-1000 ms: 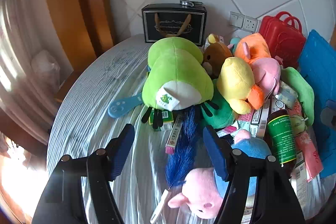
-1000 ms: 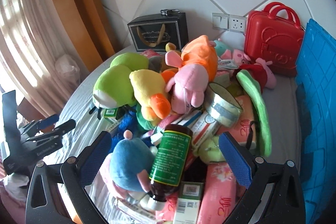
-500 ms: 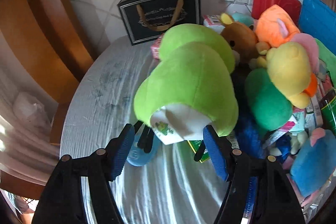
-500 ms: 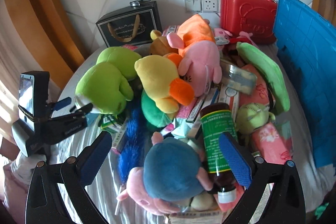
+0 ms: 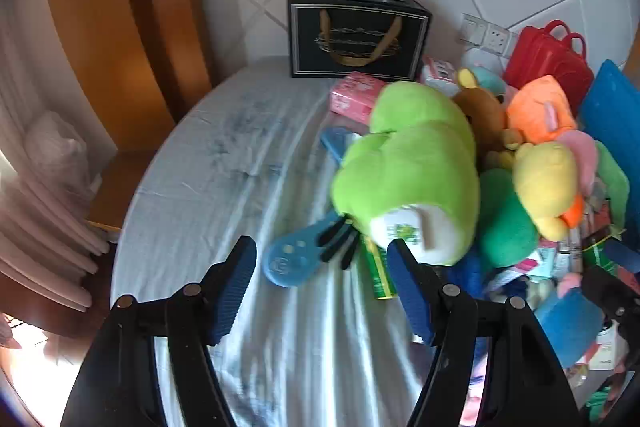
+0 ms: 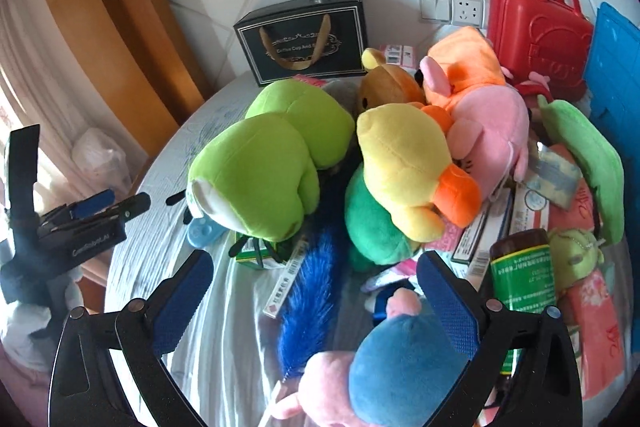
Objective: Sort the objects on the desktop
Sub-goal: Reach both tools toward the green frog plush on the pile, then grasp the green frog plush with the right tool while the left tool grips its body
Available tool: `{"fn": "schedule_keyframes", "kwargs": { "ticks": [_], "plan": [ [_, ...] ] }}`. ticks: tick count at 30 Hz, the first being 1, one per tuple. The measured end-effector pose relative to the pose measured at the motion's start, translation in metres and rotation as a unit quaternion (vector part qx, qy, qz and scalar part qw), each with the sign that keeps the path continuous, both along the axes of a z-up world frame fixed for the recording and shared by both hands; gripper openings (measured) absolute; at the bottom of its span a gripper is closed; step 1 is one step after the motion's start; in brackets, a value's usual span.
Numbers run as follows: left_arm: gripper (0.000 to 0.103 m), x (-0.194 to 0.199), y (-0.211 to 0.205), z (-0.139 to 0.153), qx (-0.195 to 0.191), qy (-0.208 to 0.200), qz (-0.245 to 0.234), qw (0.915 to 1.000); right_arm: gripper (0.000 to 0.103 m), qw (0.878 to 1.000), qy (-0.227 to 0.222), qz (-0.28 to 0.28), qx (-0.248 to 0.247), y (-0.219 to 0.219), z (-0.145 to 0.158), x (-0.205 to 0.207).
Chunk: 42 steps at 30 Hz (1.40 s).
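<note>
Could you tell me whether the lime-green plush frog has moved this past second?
No; the frog still lies beside the yellow plush duck, over the small green carton.

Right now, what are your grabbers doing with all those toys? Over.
Left hand-held gripper open, empty, short of lime-green plush. Right hand-held gripper open, empty, over blue feather toy. Toy pile unsorted, blue paddle under the plush.

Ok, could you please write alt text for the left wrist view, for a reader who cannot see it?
The open left gripper points down at a light green plush toy lying at the edge of a heap of soft toys on a table with a pale cloth. A light blue plastic piece lies beside the toy, and a black gift bag stands by the tiled wall.
</note>
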State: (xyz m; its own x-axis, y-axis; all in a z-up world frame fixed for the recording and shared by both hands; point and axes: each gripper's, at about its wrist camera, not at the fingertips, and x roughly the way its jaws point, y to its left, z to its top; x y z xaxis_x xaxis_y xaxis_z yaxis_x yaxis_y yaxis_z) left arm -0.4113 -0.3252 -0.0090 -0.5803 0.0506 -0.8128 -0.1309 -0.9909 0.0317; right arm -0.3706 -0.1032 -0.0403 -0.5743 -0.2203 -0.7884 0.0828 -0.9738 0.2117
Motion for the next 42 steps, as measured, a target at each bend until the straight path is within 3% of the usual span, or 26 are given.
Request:
{"fn": "schedule_keyframes", "kwargs": {
  "ticks": [2,4,6,8,9,12,14,17,19,23,28,31,36,39,42],
  "plan": [
    [0.067,-0.001,0.026,-0.009,0.027,-0.023,-0.023,0.9991,0.103,1.000,0.002,-0.013,0.010,0.005,0.002,-0.001],
    [0.067,-0.007,0.052,-0.022,0.026,-0.038,-0.045,0.9979,0.103,0.999,0.005,-0.023,0.024,0.012,0.006,-0.003],
    [0.067,-0.016,0.073,-0.036,0.007,-0.050,-0.062,0.9968,0.103,0.999,0.011,-0.033,0.034,0.018,0.011,-0.004],
    [0.067,-0.029,0.080,-0.052,-0.038,-0.062,-0.052,0.9960,0.103,0.998,0.014,-0.045,0.043,0.022,0.014,-0.008],
    [0.068,-0.037,0.076,-0.059,-0.056,-0.064,-0.044,0.9954,0.103,0.998,0.012,-0.048,0.046,0.022,0.014,-0.010],
    [0.072,-0.056,0.041,-0.058,-0.042,-0.067,-0.043,0.9959,0.103,0.998,0.010,-0.042,0.051,0.013,0.016,-0.019],
    [0.079,-0.067,0.014,-0.044,-0.054,-0.036,-0.038,0.9971,0.103,0.998,0.012,-0.032,0.056,0.000,0.016,-0.027],
    [0.081,-0.088,-0.026,-0.023,-0.106,0.014,-0.005,0.9942,0.103,0.998,0.007,-0.018,0.057,-0.023,0.012,-0.044],
    [0.081,-0.109,-0.053,-0.019,-0.133,0.021,0.021,0.9906,0.103,0.999,0.004,-0.008,0.050,-0.040,0.009,-0.058],
    [0.081,-0.140,-0.087,-0.020,-0.117,0.007,0.028,0.9927,0.103,0.999,0.002,0.003,0.042,-0.072,0.003,-0.093],
    [0.081,-0.142,-0.111,-0.019,-0.067,0.010,0.023,0.9974,0.103,0.999,0.002,0.024,0.048,-0.106,-0.006,-0.130],
    [0.081,-0.151,-0.119,-0.032,-0.060,0.003,0.026,0.9979,0.103,0.997,-0.010,0.045,0.055,-0.123,-0.015,-0.154],
    [0.081,-0.185,-0.146,-0.045,-0.014,-0.014,0.065,0.9977,0.103,0.996,-0.027,0.072,0.048,-0.144,-0.026,-0.203],
    [0.081,-0.209,-0.160,-0.040,0.018,-0.018,0.088,0.9958,0.103,0.993,-0.027,0.091,0.063,-0.161,-0.032,-0.236],
    [0.081,-0.232,-0.169,-0.021,0.049,-0.002,0.098,0.9940,0.103,0.992,-0.039,0.112,0.040,-0.175,-0.034,-0.278]
  ]
}}
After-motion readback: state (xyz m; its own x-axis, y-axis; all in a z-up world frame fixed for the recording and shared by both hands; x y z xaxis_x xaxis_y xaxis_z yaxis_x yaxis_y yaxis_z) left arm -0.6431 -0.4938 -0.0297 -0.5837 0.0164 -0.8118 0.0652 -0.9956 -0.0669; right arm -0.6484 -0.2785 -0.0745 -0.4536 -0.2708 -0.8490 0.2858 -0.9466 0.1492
